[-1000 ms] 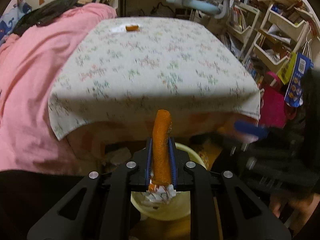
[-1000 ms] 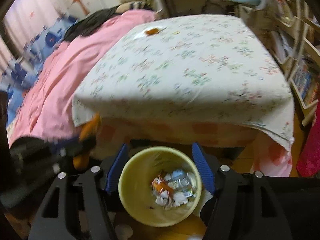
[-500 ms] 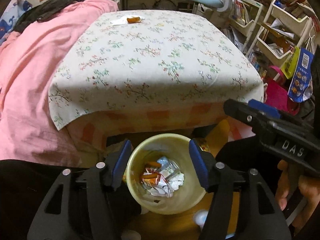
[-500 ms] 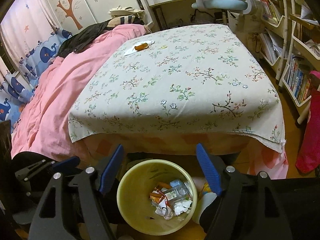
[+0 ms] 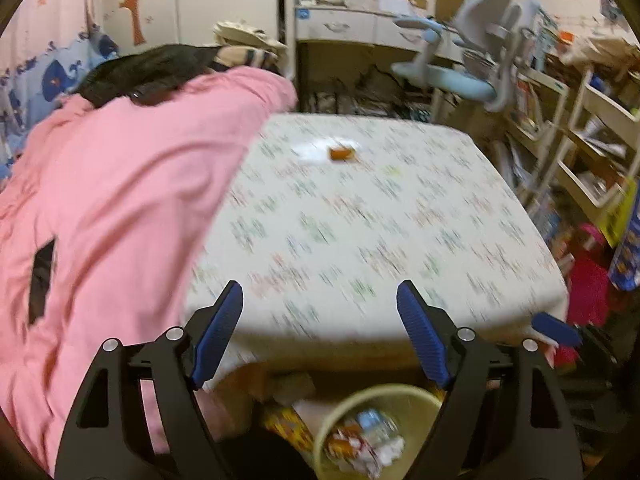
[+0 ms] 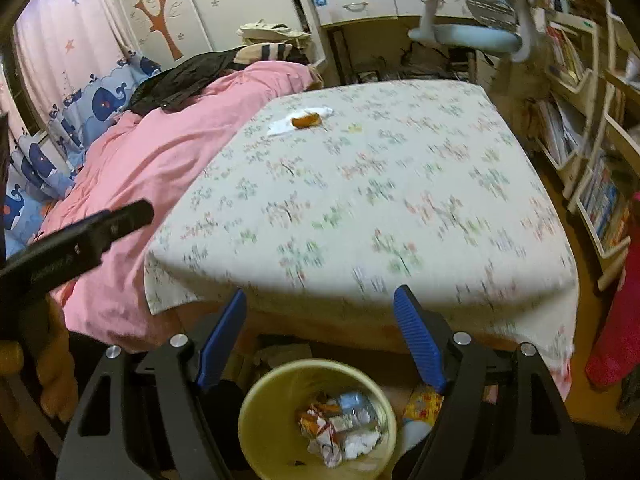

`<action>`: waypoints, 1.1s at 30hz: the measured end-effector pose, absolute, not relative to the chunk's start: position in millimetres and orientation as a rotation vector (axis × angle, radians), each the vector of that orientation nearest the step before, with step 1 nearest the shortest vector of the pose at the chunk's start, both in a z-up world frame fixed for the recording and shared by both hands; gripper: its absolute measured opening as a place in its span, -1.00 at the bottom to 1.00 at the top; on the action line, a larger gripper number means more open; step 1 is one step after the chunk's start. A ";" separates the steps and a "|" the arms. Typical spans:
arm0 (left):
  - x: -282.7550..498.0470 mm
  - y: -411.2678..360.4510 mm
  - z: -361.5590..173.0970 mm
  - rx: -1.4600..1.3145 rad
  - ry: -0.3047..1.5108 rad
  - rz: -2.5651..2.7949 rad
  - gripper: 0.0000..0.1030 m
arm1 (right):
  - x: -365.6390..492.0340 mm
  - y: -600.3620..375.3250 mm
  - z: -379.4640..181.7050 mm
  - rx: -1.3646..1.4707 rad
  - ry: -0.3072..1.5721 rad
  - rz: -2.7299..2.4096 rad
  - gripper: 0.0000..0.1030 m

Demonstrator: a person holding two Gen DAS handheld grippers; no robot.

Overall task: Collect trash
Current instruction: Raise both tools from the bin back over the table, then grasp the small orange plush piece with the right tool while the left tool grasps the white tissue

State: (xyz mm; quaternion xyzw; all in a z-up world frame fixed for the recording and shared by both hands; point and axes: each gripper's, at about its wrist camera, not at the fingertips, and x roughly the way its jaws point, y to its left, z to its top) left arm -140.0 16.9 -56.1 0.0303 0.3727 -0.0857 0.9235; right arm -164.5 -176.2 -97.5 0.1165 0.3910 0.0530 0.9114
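With the left gripper (image 5: 320, 332) opening on nothing and the right gripper (image 6: 320, 332) wide and empty above the bin (image 6: 256, 404), a reach toward the orange scrap (image 6: 306, 120) at upper centre is judged next.

Matt floral cloth tablecloth (image 6: 360, 200), smooth plastic bin (image 6: 264, 412)

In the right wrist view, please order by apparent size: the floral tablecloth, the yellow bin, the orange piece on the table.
1. floral tablecloth
2. yellow bin, nearer the camera
3. orange piece, far away
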 end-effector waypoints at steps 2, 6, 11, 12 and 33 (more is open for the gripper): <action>-123.0 23.1 -51.0 0.047 0.752 -0.155 0.48 | -149.8 -173.3 -92.6 0.228 0.796 0.120 0.42; -83.3 35.1 -48.1 -0.005 0.744 -0.108 0.52 | -109.6 -167.9 -87.5 0.223 0.792 0.147 0.42; -32.0 47.9 -58.9 -0.081 0.773 -0.039 0.52 | -44.6 -163.6 -90.4 0.230 0.811 0.161 0.42; -19.7 50.0 -60.7 -0.101 0.784 -0.024 0.52 | -30.0 -161.9 -91.4 0.225 0.814 0.158 0.42; 126.0 44.0 -97.8 -0.165 0.838 0.028 0.55 | 157.9 -151.1 -135.9 0.194 0.904 0.157 -0.08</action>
